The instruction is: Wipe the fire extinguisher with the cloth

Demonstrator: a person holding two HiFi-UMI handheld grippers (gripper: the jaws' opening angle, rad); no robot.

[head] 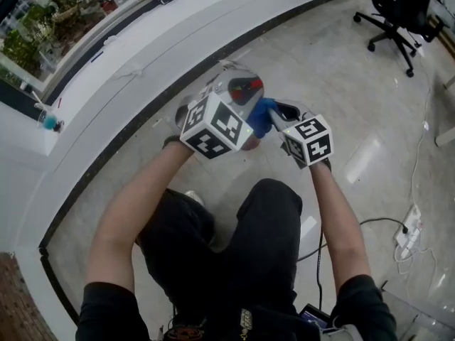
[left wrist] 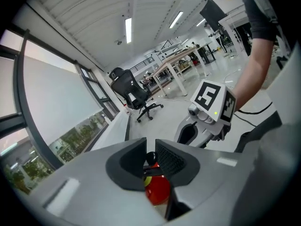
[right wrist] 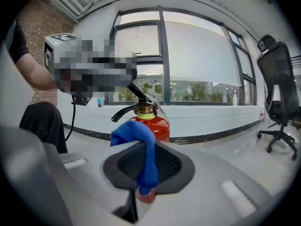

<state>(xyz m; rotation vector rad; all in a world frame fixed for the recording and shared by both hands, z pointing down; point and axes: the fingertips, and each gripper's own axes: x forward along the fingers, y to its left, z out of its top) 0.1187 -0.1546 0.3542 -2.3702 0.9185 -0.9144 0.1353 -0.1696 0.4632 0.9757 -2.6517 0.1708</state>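
The head view looks steeply down from above the person onto the floor (head: 341, 84), the fire extinguisher (head: 245, 89) near mid-frame. The left gripper view rides the left tongs (left wrist: 150, 157), very near the fire extinguisher's top, facing an office chair (left wrist: 134, 93). The right gripper view rides the right tongs (right wrist: 149, 166), facing the window (right wrist: 188, 60), the cloth (right wrist: 134, 135) close to its lens. All three share the fire extinguisher; each gripper view catches the other tongs, at 3 and 10 o'clock.

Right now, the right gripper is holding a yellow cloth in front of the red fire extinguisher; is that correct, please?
Not quite: the cloth is blue, not yellow. The right gripper view shows the right gripper holding it between its jaws in front of the red fire extinguisher.
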